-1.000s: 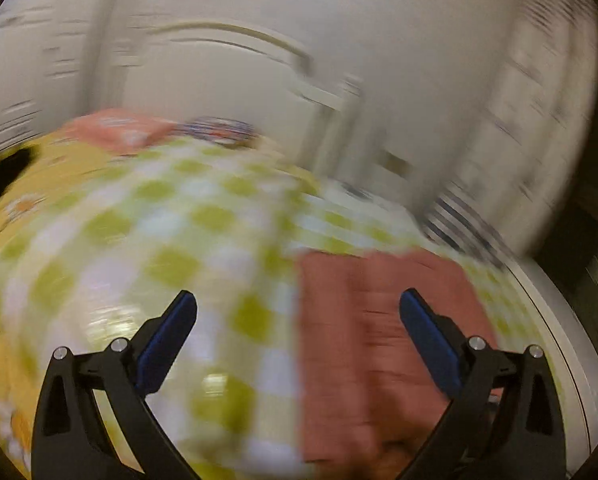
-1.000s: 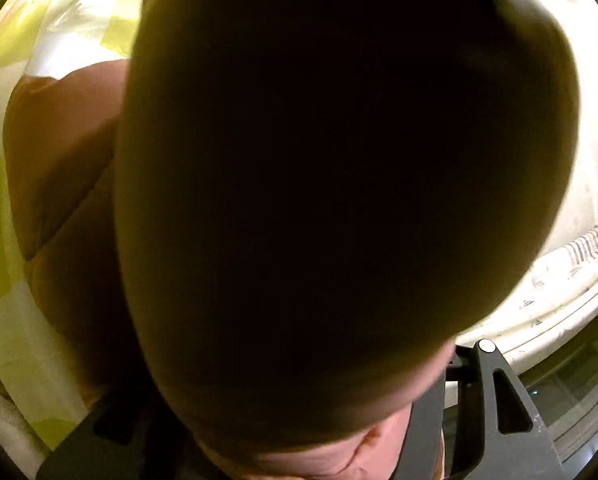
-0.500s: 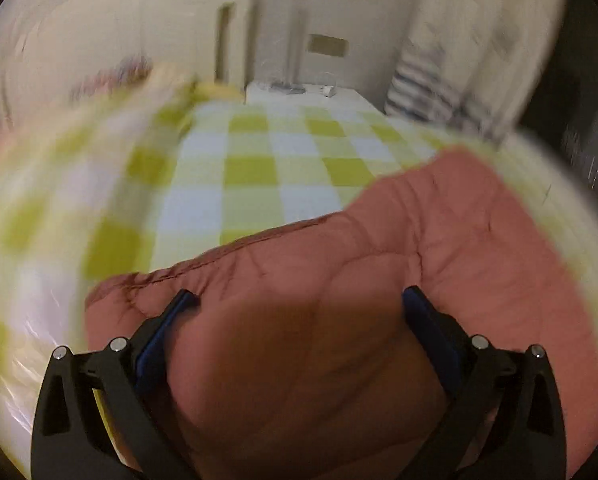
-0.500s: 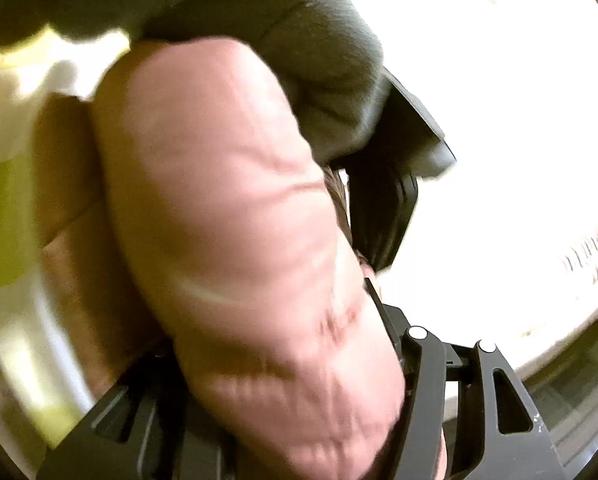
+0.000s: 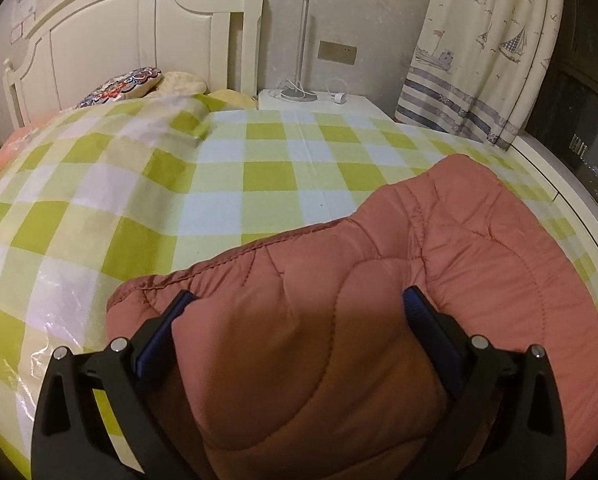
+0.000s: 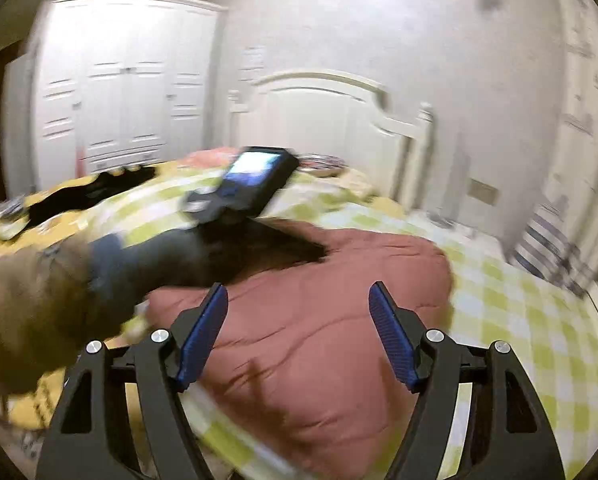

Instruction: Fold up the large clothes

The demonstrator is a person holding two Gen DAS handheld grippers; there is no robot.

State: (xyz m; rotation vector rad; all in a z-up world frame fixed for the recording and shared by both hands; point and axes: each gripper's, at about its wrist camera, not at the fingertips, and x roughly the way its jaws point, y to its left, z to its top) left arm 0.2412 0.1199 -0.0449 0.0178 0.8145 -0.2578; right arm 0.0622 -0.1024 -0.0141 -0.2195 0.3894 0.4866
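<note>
Left tool [image 5: 295, 312] spread wide, pressed onto the folded pink jacket [image 5: 439, 260] on the bed [image 5: 259, 176]; right tool [image 6: 299, 308] empty, its jaws opening above the jacket

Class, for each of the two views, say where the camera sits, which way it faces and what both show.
Left wrist: on the left gripper, low over the salmon quilted jacket, facing the white headboard.
Right wrist: on the right gripper, jaws opening on nothing, higher up; the left sleeve crosses.
Shared: jacket, green-checked bedcover, headboard.
</note>
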